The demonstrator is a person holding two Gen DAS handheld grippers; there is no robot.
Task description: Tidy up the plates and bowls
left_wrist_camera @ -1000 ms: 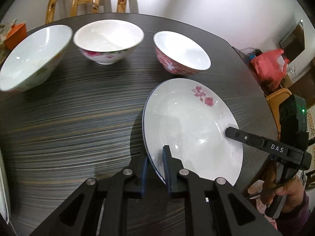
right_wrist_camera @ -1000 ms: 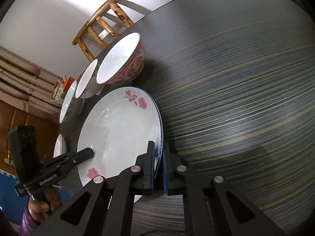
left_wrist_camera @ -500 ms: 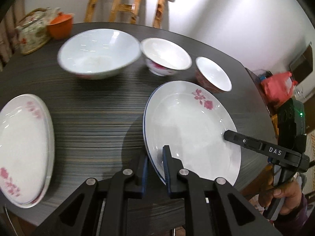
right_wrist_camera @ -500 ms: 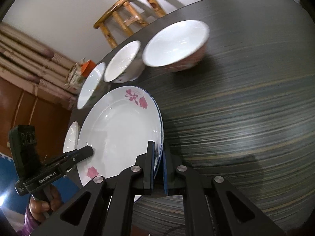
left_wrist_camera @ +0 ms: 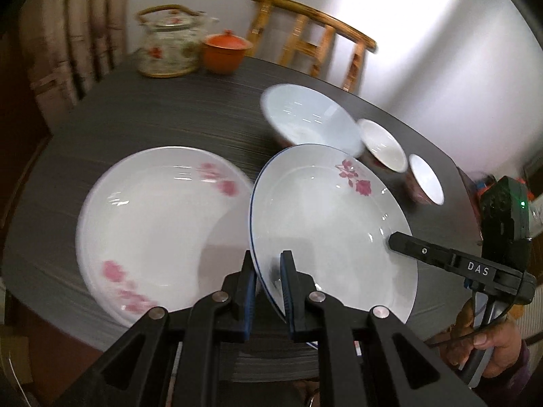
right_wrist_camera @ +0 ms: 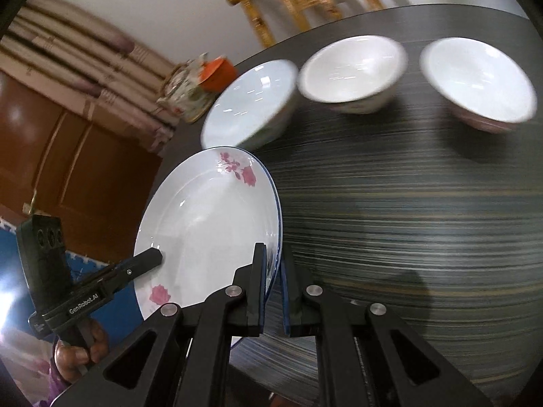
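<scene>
A white oval plate (left_wrist_camera: 325, 210) with pink flowers and a blue rim hangs above the dark table (left_wrist_camera: 163, 118), held at both ends. My left gripper (left_wrist_camera: 269, 271) is shut on its near rim. My right gripper (right_wrist_camera: 273, 261) is shut on the opposite rim of the same plate (right_wrist_camera: 207, 224); in the left wrist view it reaches in from the right (left_wrist_camera: 393, 239). A second flowered plate (left_wrist_camera: 156, 227) lies on the table to the left, and the held plate's edge overlaps it. Three bowls stand in a row behind: a large pale one (left_wrist_camera: 309, 118), a middle one (left_wrist_camera: 381, 144) and a small one (left_wrist_camera: 426, 178).
A floral teapot (left_wrist_camera: 168, 47) and an orange lidded cup (left_wrist_camera: 225, 51) stand at the table's far left. A wooden chair (left_wrist_camera: 312, 37) is behind the table. A hand (left_wrist_camera: 482, 342) grips the right tool. A wooden cabinet (right_wrist_camera: 78, 176) stands beyond the table's left edge.
Both grippers have carried the plate left and upward across the table. The second flowered plate has come fully into the left wrist view, and the bowls have slid right.
</scene>
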